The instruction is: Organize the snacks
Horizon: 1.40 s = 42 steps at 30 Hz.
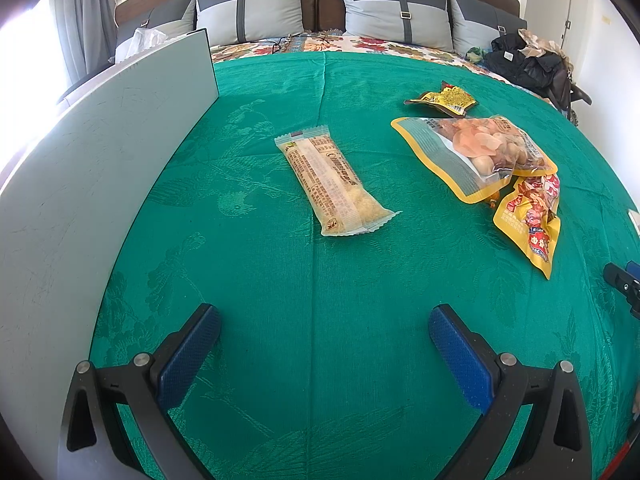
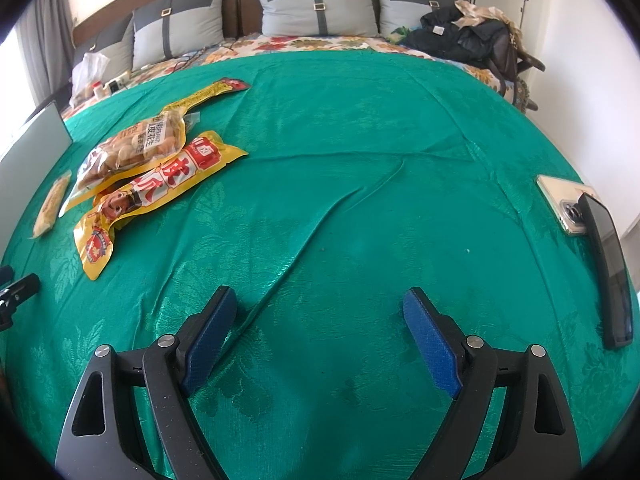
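On the green bedspread (image 1: 280,92) a long beige snack bar (image 1: 338,184) lies ahead of my left gripper (image 1: 324,324), which is open with nothing between its blue pads. To the right sit a clear peanut bag (image 1: 476,152) overlapping a yellow-red pouch (image 1: 532,216), and a small yellow-black packet (image 1: 444,98) behind them. In the right wrist view the peanut bag (image 2: 128,148), the pouch (image 2: 152,192), the packet (image 2: 208,94) and the bar (image 2: 52,204) lie far left. My right gripper (image 2: 320,304) is open over bare cloth, holding nothing.
A pale grey board (image 1: 100,180) stands along the left side. Two phones (image 2: 568,200) (image 2: 608,268) lie at the right edge. Pillows (image 1: 252,12) and a heap of dark clothes (image 1: 524,60) fill the head of the bed. A wrinkle (image 2: 320,220) runs through the cloth.
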Available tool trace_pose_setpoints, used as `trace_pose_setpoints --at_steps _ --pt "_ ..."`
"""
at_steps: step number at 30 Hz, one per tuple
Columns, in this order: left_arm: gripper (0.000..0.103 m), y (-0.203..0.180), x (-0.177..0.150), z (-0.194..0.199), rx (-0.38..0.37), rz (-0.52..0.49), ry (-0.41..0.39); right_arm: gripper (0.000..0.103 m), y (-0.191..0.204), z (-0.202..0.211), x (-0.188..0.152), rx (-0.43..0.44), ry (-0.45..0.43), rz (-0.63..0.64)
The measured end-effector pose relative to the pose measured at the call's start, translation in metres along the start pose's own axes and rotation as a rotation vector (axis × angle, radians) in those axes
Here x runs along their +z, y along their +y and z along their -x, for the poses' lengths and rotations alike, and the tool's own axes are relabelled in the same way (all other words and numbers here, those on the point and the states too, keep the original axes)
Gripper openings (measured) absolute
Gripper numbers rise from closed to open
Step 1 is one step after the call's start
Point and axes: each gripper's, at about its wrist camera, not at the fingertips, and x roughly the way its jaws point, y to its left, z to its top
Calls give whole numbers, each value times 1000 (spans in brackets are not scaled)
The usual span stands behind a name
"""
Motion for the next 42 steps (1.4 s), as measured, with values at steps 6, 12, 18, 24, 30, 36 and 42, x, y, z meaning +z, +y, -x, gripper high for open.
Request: trace_pose_setpoints --at_steps 6,12,18,24,30,36,42 --pt "103 0 0 0 0 0 0 88 0 0 0 0 0 0" --pt "103 0 0 0 0 0 0 89 0 0 0 0 0 0" --pt "103 0 0 0 0 0 0 89 0 0 0 0 0 -1" --pt "103 0 0 0 0 0 0 89 0 0 0 0 0 -1" --pt "103 0 0 0 -1 0 0 89 0 0 -1 0 0 -1" --pt "103 1 2 0 -4 0 15 90 0 0 -1 0 0 -1" --pt "103 19 48 3 -105 91 61 90 0 0 0 -1 1 -1"
